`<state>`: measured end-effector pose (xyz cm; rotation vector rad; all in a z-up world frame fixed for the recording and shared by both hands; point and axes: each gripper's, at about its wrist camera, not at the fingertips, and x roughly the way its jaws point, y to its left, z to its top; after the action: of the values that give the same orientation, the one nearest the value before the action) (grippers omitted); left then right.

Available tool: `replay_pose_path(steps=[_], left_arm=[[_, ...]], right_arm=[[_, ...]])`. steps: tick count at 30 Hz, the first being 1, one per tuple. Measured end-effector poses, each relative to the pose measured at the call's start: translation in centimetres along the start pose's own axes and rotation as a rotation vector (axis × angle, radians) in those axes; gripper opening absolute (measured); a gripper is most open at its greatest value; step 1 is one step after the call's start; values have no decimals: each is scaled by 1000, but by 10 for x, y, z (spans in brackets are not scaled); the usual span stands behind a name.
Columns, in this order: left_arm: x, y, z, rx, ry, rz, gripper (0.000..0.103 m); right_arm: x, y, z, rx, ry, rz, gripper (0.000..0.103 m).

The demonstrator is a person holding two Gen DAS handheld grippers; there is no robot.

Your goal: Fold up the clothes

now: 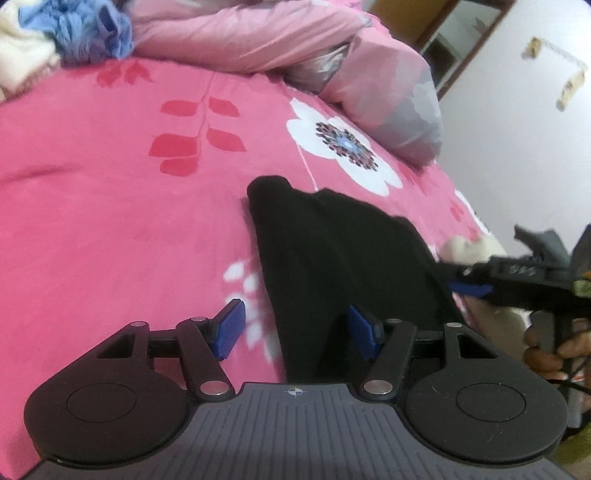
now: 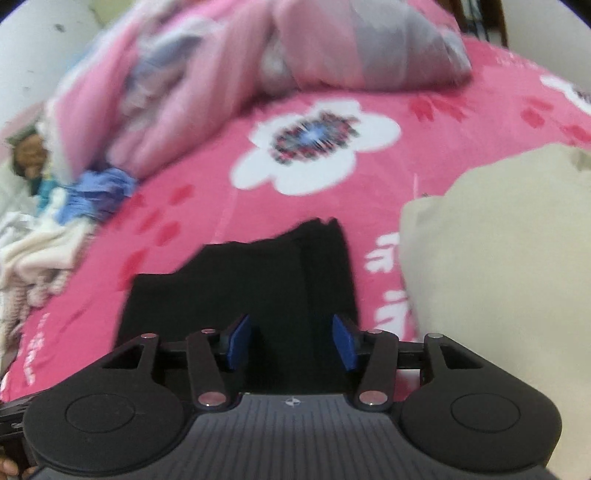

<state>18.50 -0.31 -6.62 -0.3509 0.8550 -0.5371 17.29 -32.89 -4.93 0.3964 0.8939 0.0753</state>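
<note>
A folded black garment [image 1: 332, 258] lies flat on the pink flowered bedsheet [image 1: 110, 221]. My left gripper [image 1: 295, 332] hovers open over its near left edge, with the right pad above the black cloth and the left pad above bare sheet. Nothing is pinched between its pads. My right gripper [image 1: 460, 282] reaches in from the right at the garment's right edge, held by a hand [image 1: 546, 350]. In the right wrist view the right gripper [image 2: 291, 347] stands open just above the black garment [image 2: 240, 288], with its blue pads apart and not pressing on the cloth.
A cream garment [image 2: 498, 258] lies right of the black one. A bunched pink and grey quilt [image 1: 277, 40] runs along the far side of the bed. A blue cloth [image 1: 88, 29] and white clothes [image 2: 37, 251] are piled at the far left.
</note>
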Motion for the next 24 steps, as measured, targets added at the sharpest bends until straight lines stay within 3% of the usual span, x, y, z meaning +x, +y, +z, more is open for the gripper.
replay_pose_path(steps=[9, 20, 24], left_arm=[[25, 15, 19, -21, -37, -64, 61], [30, 21, 26, -23, -40, -94, 60], [30, 27, 29, -44, -27, -104, 54]], right_arm=[[37, -3, 31, 36, 81, 1, 51], [74, -14, 74, 50, 24, -25, 53], [71, -21, 80, 77, 125, 48, 54]])
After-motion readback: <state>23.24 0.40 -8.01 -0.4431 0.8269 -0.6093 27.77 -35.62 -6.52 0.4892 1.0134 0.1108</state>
